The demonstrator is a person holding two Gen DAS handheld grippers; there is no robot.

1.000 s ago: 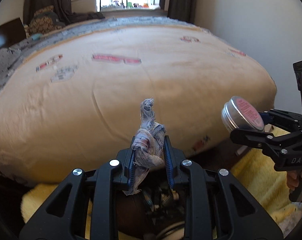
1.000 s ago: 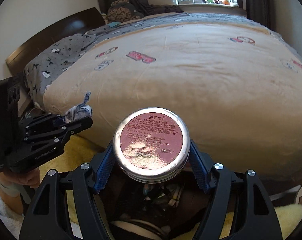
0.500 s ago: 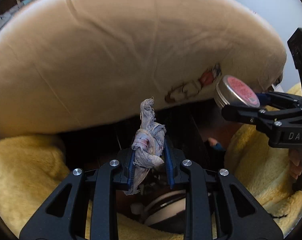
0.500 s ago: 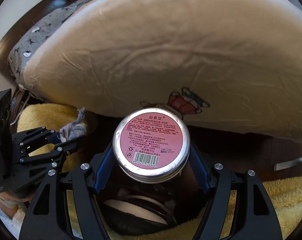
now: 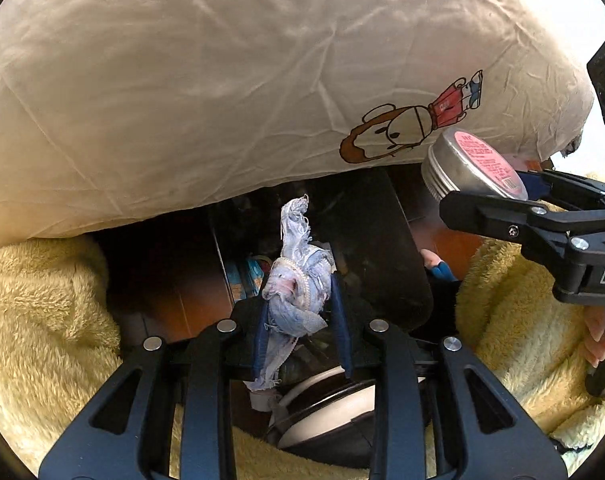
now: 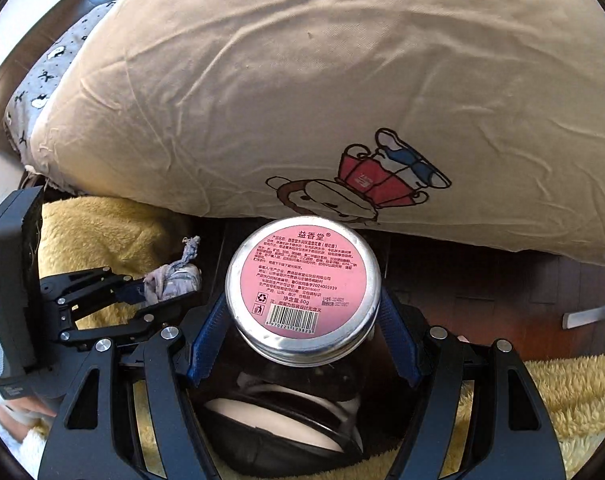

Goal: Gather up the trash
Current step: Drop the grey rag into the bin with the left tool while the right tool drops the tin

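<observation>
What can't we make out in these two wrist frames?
- Bin: both views cut it off behind the fingers, so its rim and fill level are hidden.
- Tin: body hidden behind its own labelled face in the right view.
- Cloth scrap: its lower end runs behind the left gripper, whose jaws are opening around it.
- Right gripper: pad contact on the tin is hidden by the tin's rim.
- Floor under the bedding: dark shadow.

1. left gripper [image 5: 300, 320]: black skeletal plastic arms, silver screw heads, blue ribbed pads.
2. right gripper [image 6: 302, 320]: same black build, blue pads, white "da" lettering on its side.
</observation>
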